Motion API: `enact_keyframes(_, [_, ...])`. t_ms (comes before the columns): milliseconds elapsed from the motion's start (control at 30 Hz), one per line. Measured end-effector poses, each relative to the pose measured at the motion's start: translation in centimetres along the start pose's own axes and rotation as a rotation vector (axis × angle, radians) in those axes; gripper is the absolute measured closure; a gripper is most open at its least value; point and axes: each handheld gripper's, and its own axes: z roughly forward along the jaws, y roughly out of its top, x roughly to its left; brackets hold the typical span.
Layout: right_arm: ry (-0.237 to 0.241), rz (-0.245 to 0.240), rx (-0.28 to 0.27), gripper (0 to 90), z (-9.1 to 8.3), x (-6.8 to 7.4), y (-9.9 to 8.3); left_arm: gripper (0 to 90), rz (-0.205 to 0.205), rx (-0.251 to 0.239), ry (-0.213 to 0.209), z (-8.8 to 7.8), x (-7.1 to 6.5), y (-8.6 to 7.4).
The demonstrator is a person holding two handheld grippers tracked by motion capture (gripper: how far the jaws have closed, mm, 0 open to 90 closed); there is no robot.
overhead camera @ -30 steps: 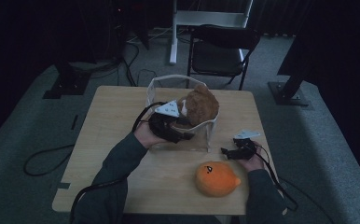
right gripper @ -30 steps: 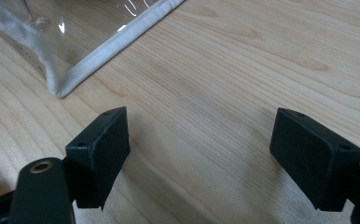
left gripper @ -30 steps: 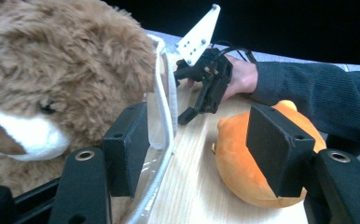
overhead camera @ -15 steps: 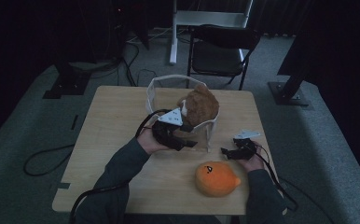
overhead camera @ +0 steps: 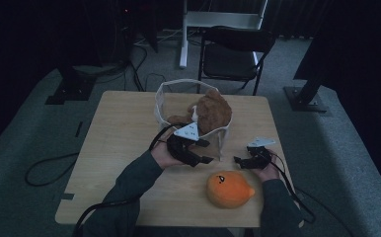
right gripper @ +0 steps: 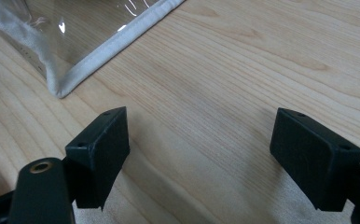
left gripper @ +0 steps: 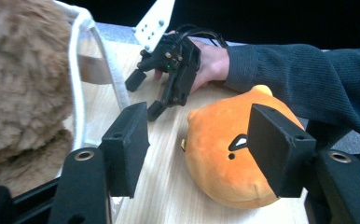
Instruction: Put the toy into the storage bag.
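A round orange plush [overhead camera: 228,189] with a dark face mark lies on the wooden table [overhead camera: 124,143] near its front edge. A shaggy brown plush [overhead camera: 212,112] sits inside a clear bag with white trim [overhead camera: 165,98]. My left gripper [overhead camera: 207,151] hovers just in front of the bag, open and empty. In the left gripper view its jaws [left gripper: 199,140] frame the orange plush [left gripper: 225,158], which lies beyond them, with the brown plush [left gripper: 19,84] at the left. My right gripper [overhead camera: 239,162] rests open right of the bag, over bare wood [right gripper: 201,154].
The bag's white-trimmed corner [right gripper: 71,77] lies close to my right gripper's left jaw. A person's hand holds the right gripper [left gripper: 169,70] behind the orange plush. A black chair [overhead camera: 233,49] stands beyond the table's far edge. Cables trail off the table's left front.
My left gripper has come away from the bag's front wall, toward the table's front and a little lower, now facing the orange plush. The right gripper has stayed put.
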Motion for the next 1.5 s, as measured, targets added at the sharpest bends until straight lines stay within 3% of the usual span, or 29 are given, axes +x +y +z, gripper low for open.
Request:
enact_keyframes(733, [0.001, 0.000, 0.000, 18.7, 0.0, 0.0, 0.0, 32.6, 0.001, 0.034, -0.110, 4.3, -1.6, -0.8])
enact_keyframes(1067, [0.001, 0.000, 0.000, 18.6, 0.0, 0.0, 0.0, 27.6, 0.023, 0.049, -0.172, 6.1, -2.8, -1.1])
enact_keyframes(1167, [0.001, 0.000, 0.000, 18.6, 0.0, 0.0, 0.0, 25.9, 0.008, 0.058, -0.171, 6.8, -2.8, -1.4])
enact_keyframes(1300, [0.001, 0.000, 0.000, 18.6, 0.0, 0.0, 0.0, 24.9, -0.023, 0.107, -0.184, 8.3, -2.5, -2.3])
enact_keyframes(1500, [0.003, -0.002, 0.001, 18.4, 0.0, 0.0, 0.0, 16.5, -0.084, 0.148, -0.250, 9.3, -1.9, -3.7])
